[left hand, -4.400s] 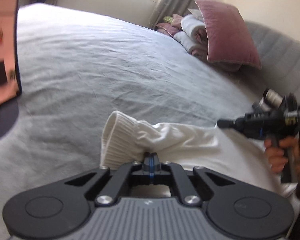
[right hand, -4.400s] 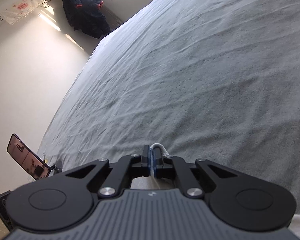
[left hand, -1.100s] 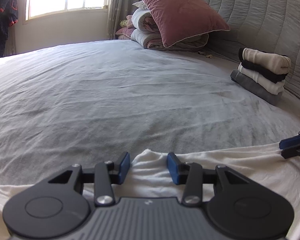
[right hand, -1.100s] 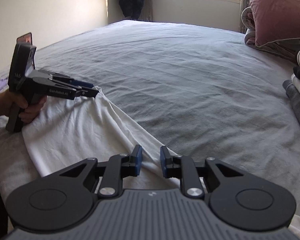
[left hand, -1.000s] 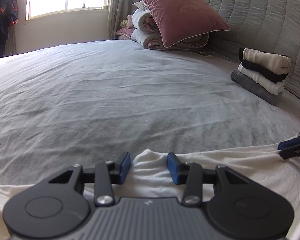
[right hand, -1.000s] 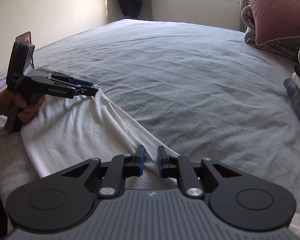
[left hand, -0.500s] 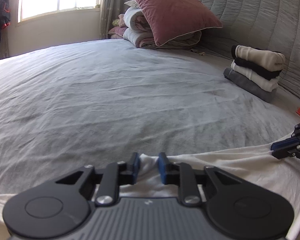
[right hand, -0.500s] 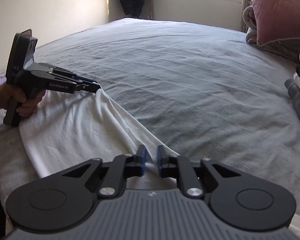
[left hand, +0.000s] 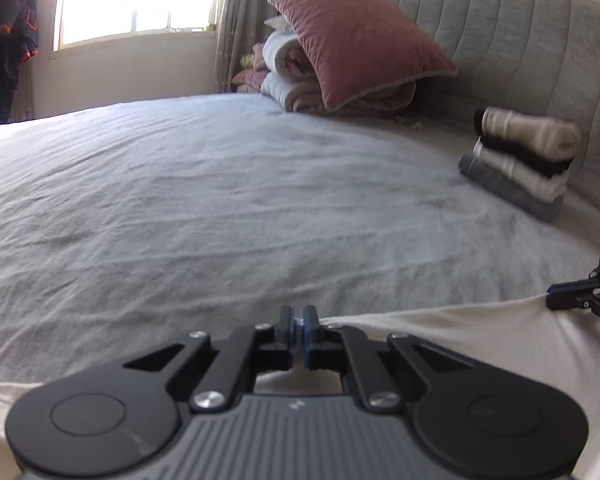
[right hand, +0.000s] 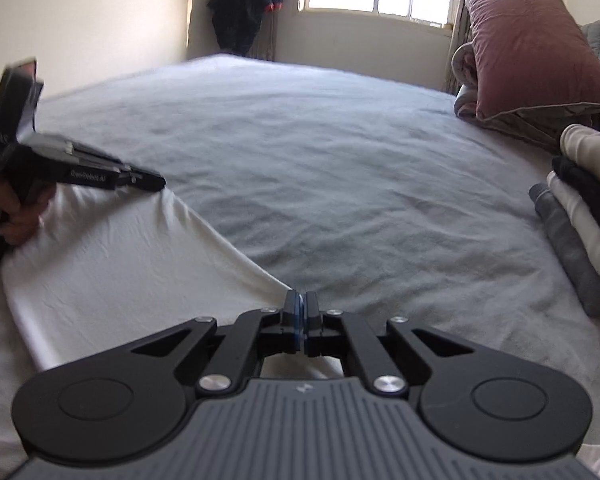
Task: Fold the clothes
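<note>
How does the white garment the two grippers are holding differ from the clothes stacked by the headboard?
The white garment lies spread out in one layer; the stack of clothes is folded and piled. The garment is pinched by the left gripper and right gripper; the stack sits untouched. The garment is all white; the stack mixes cream, black, white and grey. Both rest on the grey bed.

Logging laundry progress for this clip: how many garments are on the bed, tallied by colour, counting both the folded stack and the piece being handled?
White or cream: 3, the garment pinched by both grippers, plus the top piece and third piece in the stack
Black: 1
Grey: 1
Total: 5
</note>
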Tool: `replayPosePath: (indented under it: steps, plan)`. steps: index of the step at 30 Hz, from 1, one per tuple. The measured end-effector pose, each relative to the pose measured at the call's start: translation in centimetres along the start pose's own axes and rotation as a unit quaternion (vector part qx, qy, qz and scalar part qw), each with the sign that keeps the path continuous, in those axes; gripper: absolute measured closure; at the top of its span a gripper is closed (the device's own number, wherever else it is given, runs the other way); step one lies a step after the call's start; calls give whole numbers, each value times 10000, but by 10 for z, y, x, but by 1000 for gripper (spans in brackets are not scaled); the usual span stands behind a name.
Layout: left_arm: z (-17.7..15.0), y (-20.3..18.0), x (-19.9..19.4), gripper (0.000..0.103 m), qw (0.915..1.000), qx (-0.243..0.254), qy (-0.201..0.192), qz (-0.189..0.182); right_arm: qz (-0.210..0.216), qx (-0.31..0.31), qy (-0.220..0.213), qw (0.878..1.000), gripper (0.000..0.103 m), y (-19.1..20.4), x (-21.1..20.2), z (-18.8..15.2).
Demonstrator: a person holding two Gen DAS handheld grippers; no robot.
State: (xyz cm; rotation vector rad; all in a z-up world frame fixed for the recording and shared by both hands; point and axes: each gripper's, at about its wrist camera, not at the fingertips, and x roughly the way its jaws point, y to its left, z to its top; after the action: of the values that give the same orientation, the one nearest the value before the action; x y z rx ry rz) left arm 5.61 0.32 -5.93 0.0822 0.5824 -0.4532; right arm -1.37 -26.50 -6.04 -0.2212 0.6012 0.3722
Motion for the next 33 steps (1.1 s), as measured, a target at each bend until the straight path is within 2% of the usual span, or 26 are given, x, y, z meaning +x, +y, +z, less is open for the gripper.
replayPosePath:
  steps: [4,5,6,7,9,10,11,13,19,22,25,28,31,33]
  plan:
    - [0,-1,-2,97,10000,60,5,61,-237,-224,60,9994,101,10,5,0]
    - [1,1,-4,91,10000,8,-19,35,-279,-210,64,9994,98,11,4,2]
    - [1,4,-7,79,9999,-88,-45,-22,-316,-186,41,9993,93,13,1,5]
    - [2,8,-12,73,9997,-216,-97,-94,-349,-152,-7,9993,89,15,-2,9]
    - [2,16,-24,69,9984,-463,-219,-228,-288,-71,-209,9993,88,22,-12,15]
    - [2,19,-30,69,9978,-537,-266,-266,-231,-31,-310,9992,83,26,-17,18]
    - [1,22,-37,69,9975,-568,-302,-293,-165,4,-393,9991,70,31,-20,19]
    - [-3,28,-50,69,9977,-519,-338,-262,-20,-39,-455,9990,57,46,-22,23]
    - [-25,55,-77,69,9988,-404,-231,162,455,-182,-303,9983,57,95,-5,34]
    - [-36,74,-87,69,9975,-425,-140,550,695,-58,-197,9974,57,117,10,40]
    - [-46,99,-92,68,9943,-572,-20,897,728,55,-53,9973,57,133,30,46]
    - [-49,120,-103,68,9889,-907,-58,1171,605,75,-32,9981,57,144,41,48]
    - [-49,129,-120,67,9874,-1186,-220,1029,514,180,-70,9985,57,145,35,50]
    - [-46,125,-131,63,9888,-1172,-365,848,454,247,-91,9986,57,142,29,49]
